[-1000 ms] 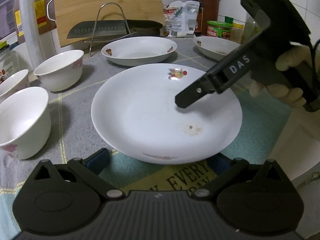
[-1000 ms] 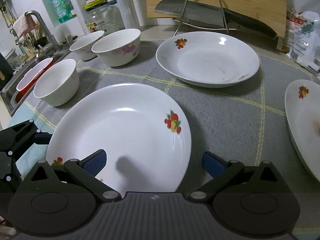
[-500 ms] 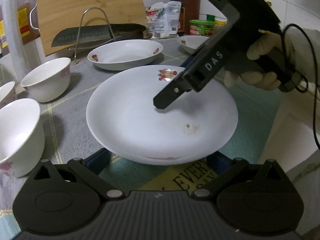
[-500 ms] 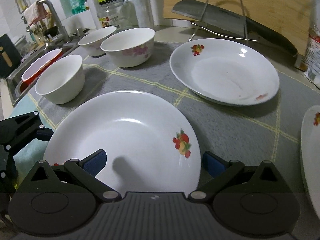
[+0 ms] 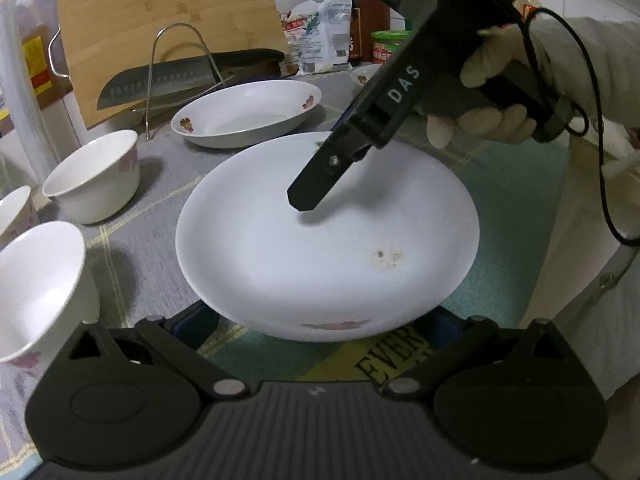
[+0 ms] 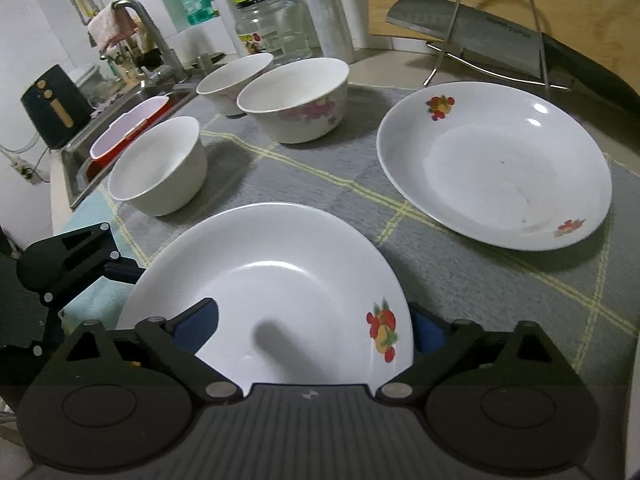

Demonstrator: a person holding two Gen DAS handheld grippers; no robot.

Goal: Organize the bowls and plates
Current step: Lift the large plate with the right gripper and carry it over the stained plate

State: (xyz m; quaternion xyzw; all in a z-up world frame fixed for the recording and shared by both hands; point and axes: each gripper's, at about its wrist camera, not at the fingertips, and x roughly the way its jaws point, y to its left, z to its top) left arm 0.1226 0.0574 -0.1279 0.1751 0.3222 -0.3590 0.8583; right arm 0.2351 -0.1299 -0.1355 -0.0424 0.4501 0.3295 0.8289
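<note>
Round white glazed ceramic plate (image 6: 272,280) – stiff, slick, breakable; best pinched at rim. Right gripper (image 6: 316,320) jaws just closing across it, 1 each side, not yet clamped; left gripper (image 5: 320,322) wide, empty.

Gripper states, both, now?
Left gripper: open, at the plate rim.
Right gripper: open, jaws just been closing, plate rim between them.

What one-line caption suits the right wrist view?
Right gripper closing its jaws around the near white fruit-print plate, not yet clamped; three white bowls and a second plate wait on the grey mat.
</note>
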